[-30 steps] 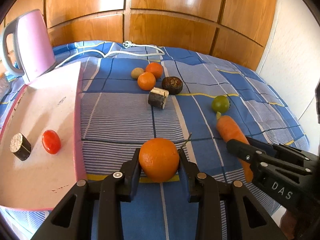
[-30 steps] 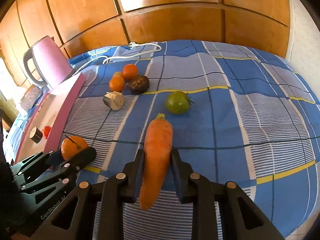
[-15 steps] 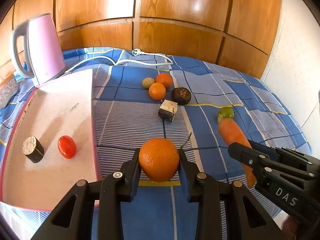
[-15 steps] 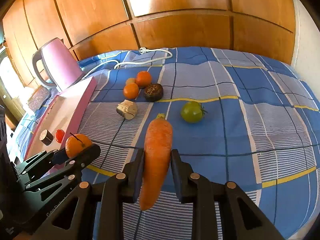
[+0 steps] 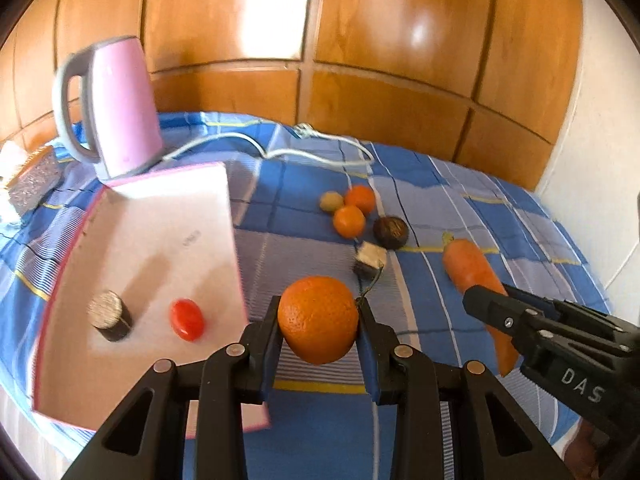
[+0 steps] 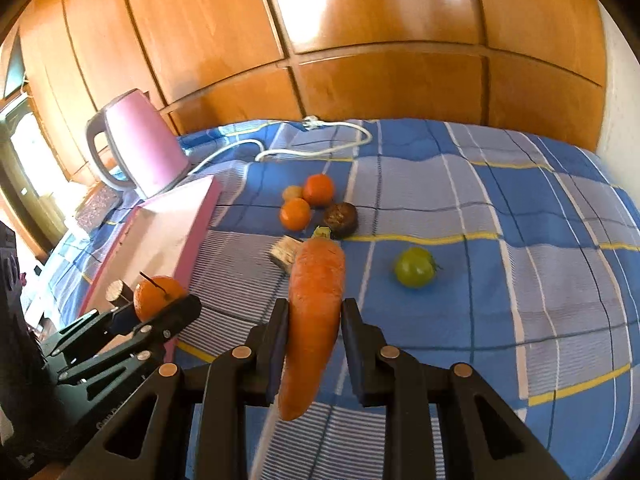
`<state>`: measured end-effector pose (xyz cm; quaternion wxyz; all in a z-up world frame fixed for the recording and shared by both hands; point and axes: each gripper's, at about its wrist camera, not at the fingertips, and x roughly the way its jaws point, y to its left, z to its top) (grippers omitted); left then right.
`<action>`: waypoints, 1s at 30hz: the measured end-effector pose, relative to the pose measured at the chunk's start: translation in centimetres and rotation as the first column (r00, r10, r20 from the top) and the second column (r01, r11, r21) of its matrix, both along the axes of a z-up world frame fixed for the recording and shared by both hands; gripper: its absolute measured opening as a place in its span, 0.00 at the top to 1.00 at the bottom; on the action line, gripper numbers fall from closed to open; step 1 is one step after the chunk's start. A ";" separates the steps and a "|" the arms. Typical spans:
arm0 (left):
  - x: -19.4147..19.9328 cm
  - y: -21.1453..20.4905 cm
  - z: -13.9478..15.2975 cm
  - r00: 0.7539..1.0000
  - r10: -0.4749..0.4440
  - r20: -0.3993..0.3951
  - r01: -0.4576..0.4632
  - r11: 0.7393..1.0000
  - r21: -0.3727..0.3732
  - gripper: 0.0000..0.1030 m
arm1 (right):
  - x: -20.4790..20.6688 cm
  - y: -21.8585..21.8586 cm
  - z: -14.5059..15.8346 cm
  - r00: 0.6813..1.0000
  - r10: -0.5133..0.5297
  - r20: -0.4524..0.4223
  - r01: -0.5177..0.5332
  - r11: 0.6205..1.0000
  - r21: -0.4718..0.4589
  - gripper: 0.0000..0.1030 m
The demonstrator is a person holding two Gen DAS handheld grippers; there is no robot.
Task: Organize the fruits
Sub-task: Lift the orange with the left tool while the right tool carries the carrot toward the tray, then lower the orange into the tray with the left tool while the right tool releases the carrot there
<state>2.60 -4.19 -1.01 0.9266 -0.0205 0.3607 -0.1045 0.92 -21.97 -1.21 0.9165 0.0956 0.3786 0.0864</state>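
Observation:
My left gripper (image 5: pixel 319 334) is shut on a large orange (image 5: pixel 318 319) with a thin stem, held above the blue checked cloth just right of the pink tray (image 5: pixel 168 216). The tray holds a red tomato (image 5: pixel 187 319) and a dark cylinder piece (image 5: pixel 109 314). My right gripper (image 6: pixel 313 330) is shut on a carrot (image 6: pixel 314 312), leaf end pointing away; it also shows in the left wrist view (image 5: pixel 476 280). On the cloth lie two small oranges (image 6: pixel 318 189) (image 6: pixel 295 213), a small tan fruit (image 6: pixel 292 192), a dark round fruit (image 6: pixel 340 213), a cut dark piece (image 6: pixel 285 253) and a green tomato (image 6: pixel 414 267).
A pink kettle (image 5: pixel 114 106) stands behind the tray, its white cord (image 5: pixel 320 152) trailing across the cloth. A glittery box (image 5: pixel 34 178) lies at the far left. Wooden panels form the back wall; a white wall is at the right.
Both grippers have risen and shifted left toward the tray, carrying the orange and the carrot. The loose fruits have not moved.

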 end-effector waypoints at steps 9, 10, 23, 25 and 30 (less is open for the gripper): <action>0.9 6.0 1.2 0.988 0.154 0.005 -0.153 0.987 -0.041 0.67 | 2.6 4.6 2.0 0.989 0.144 0.014 -0.145 0.989 0.030 0.74; 1.2 7.1 1.3 0.983 0.185 0.003 -0.184 0.982 -0.047 0.67 | 3.0 5.5 2.2 0.986 0.167 0.013 -0.167 0.985 0.035 0.74; 3.6 15.6 0.7 0.906 0.423 -0.030 -0.424 0.904 -0.056 0.66 | 9.3 14.3 1.9 0.952 0.303 -0.039 -0.300 0.951 0.072 0.74; 3.6 15.8 0.4 0.900 0.434 -0.036 -0.436 0.899 -0.051 0.63 | 10.1 15.3 1.7 0.950 0.309 -0.042 -0.306 0.950 0.063 0.73; 3.4 15.9 -0.1 0.889 0.457 -0.037 -0.459 0.888 -0.040 0.52 | 10.5 16.6 1.4 0.948 0.316 -0.035 -0.315 0.949 0.020 0.68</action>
